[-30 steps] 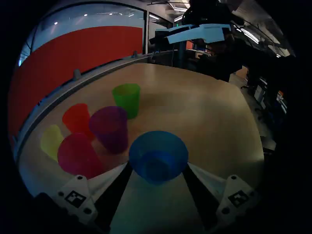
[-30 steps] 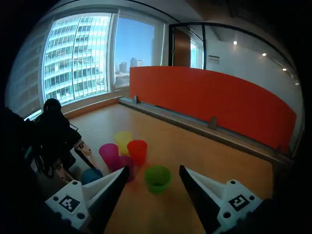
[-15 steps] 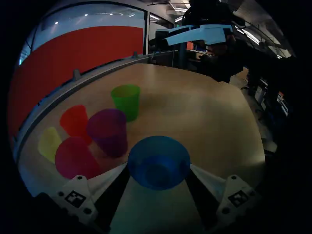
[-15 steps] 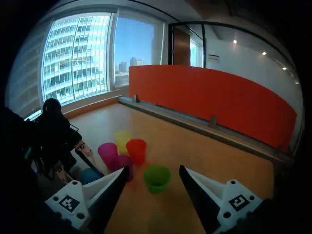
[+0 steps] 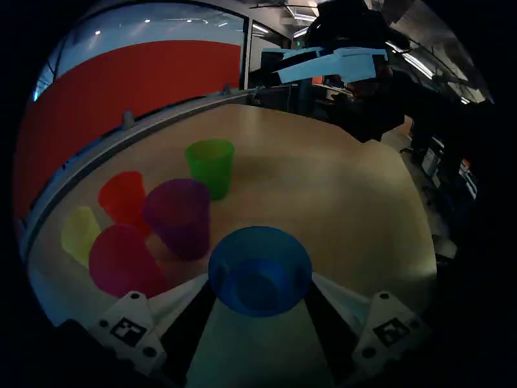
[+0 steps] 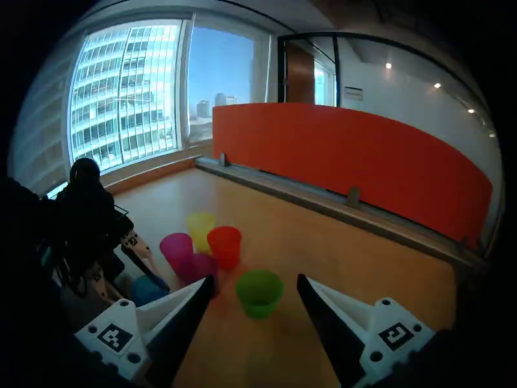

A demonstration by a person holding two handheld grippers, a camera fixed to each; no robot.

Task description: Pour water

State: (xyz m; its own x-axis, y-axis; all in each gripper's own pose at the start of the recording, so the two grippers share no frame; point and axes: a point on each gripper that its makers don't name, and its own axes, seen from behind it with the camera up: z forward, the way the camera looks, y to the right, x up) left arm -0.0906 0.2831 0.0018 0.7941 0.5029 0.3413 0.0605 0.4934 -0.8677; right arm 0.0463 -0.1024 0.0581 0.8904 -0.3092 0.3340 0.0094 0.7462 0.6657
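Contents of blue cup (image 5: 260,268), clamped in left hand-held gripper (image 5: 260,280), are unclear; right hand-held gripper (image 6: 255,279) stands apart.

Translucent glossy plastic blue cup (image 5: 260,271), smooth wood-grain table (image 5: 336,187), matt orange partition (image 6: 362,155)

Left gripper (image 5: 260,281) clamps the blue cup (image 5: 260,257) between both fingers; right gripper (image 6: 255,279) level, fingers spread wide.
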